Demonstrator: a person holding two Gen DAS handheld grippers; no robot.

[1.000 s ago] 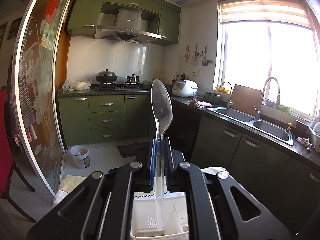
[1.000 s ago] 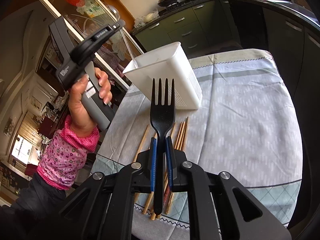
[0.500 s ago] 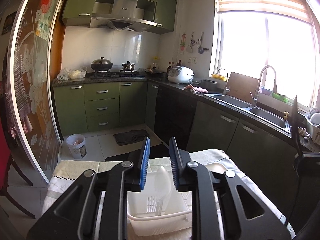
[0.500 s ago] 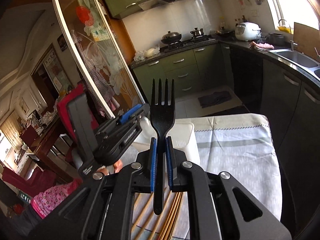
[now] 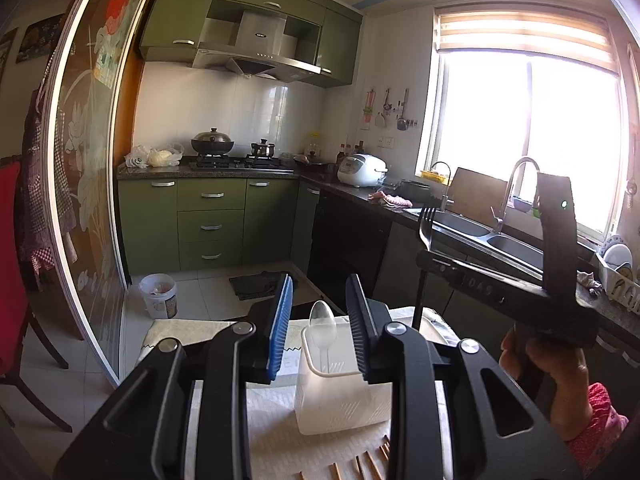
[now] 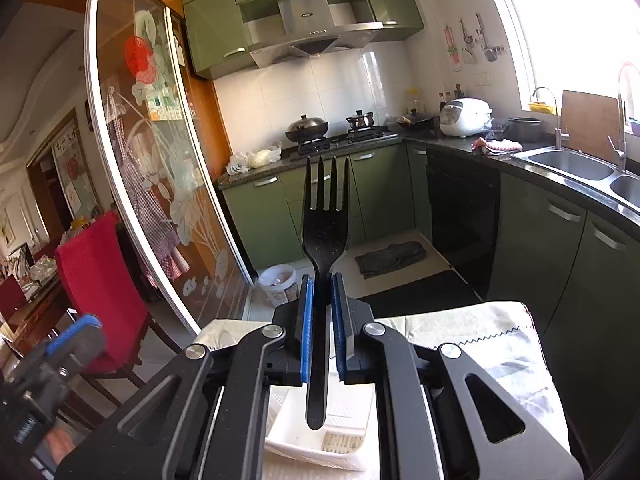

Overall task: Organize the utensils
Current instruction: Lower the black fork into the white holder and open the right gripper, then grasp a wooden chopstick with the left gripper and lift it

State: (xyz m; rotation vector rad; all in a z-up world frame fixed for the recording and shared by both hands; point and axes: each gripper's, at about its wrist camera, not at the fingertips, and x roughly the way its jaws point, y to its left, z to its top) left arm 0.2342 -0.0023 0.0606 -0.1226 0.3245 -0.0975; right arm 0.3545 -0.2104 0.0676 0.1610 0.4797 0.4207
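So the white utensil holder (image 5: 340,396) sits on the cloth-covered table (image 5: 280,440), dead centre at 6 o'clock in the left wrist view; there's one clear plastic spoon (image 5: 324,328) standing in it, bowl end up, leaning against the far wall of the bin; the right wrist view only catches the holder's (image 6: 320,444) slotted bottom edge peeking out under the fingers, so can't say what else is inside.

The left gripper (image 5: 320,328) has nothing between its blue pads, and its jaws are opening, framing the spoon from this side without touching it; the right gripper (image 6: 320,316) is clamped tight on the neck of a black fork (image 6: 325,224), tines straight up, handle hanging down below the pads over the holder; in the left view that same fork (image 5: 427,224) shows at about 2 o'clock, held by the person's right hand (image 5: 548,368) (pink floral sleeve at 4 o'clock).

A few wooden chopsticks (image 5: 372,464) lie on the cloth at 6 o'clock, just this side of the holder, between it and the near table edge.

Around: green cabinets (image 5: 208,224) at 10 o'clock, double sink (image 6: 580,168) along the counter at 2 to 3 o'clock, a red chair (image 6: 96,276) at 9 o'clock beside the glass sliding door (image 6: 152,160); the table's far edge drops off to open floor just past the holder; the cloth to the right of it is bare.
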